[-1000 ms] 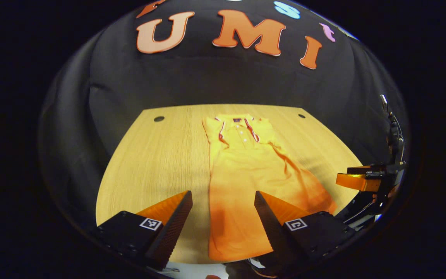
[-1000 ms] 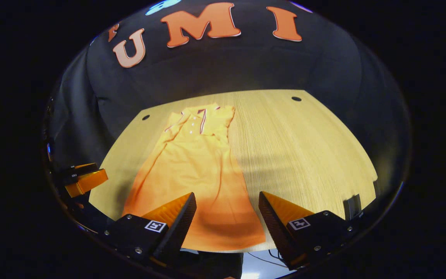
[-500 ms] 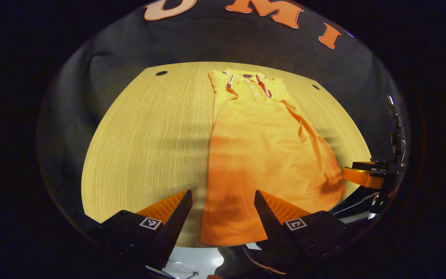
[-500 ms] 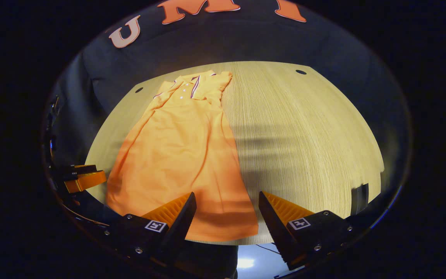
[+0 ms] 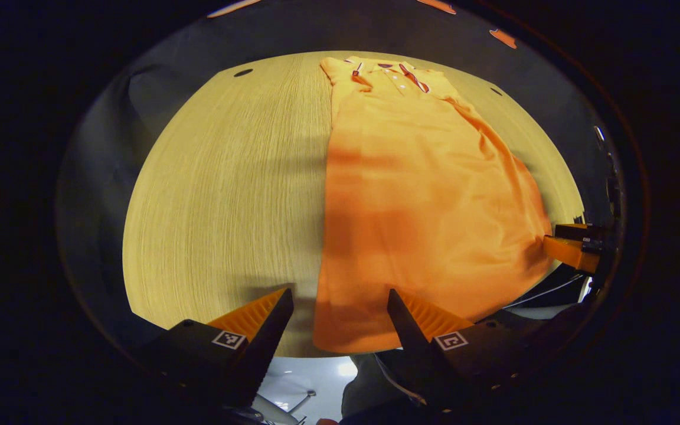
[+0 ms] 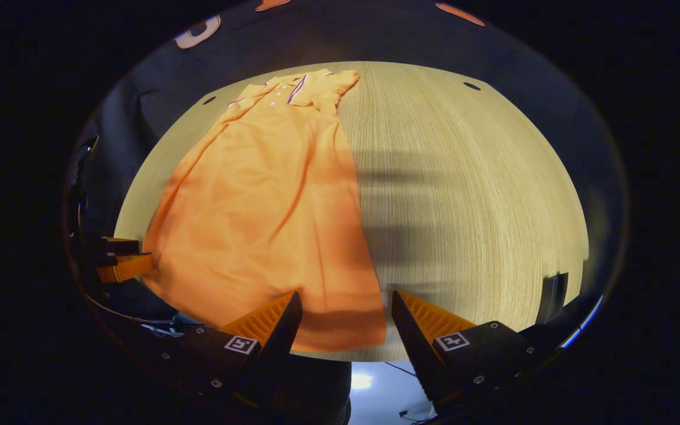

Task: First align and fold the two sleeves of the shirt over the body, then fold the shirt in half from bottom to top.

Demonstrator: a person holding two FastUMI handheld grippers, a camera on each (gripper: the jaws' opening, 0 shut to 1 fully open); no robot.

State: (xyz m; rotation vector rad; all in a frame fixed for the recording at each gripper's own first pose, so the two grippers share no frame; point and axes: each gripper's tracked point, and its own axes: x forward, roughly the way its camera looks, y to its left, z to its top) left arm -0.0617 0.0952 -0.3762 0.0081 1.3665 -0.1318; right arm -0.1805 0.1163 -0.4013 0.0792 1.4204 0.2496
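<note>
Orange shirt (image 5: 428,200) lies flat on the wooden table (image 5: 228,189), sleeves folded in, hem nearest. We hold left gripper (image 5: 340,304) and right gripper (image 6: 346,304) with fingers apart over the hem corners; pinch both evenly, then carry toward the far collar (image 5: 390,69).

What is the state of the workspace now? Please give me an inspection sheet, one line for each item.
Surface: wooden table, two dark holes near its far edge.
Job's things: orange shirt lies flat, collar at the far side, hem at the near edge; sleeves already folded in.
Clutter: nothing seen.
Grippers: left gripper and right gripper both open, above the hem corners.
Cables: thin cable below the table edge.
Surroundings: black cloth wall.
</note>
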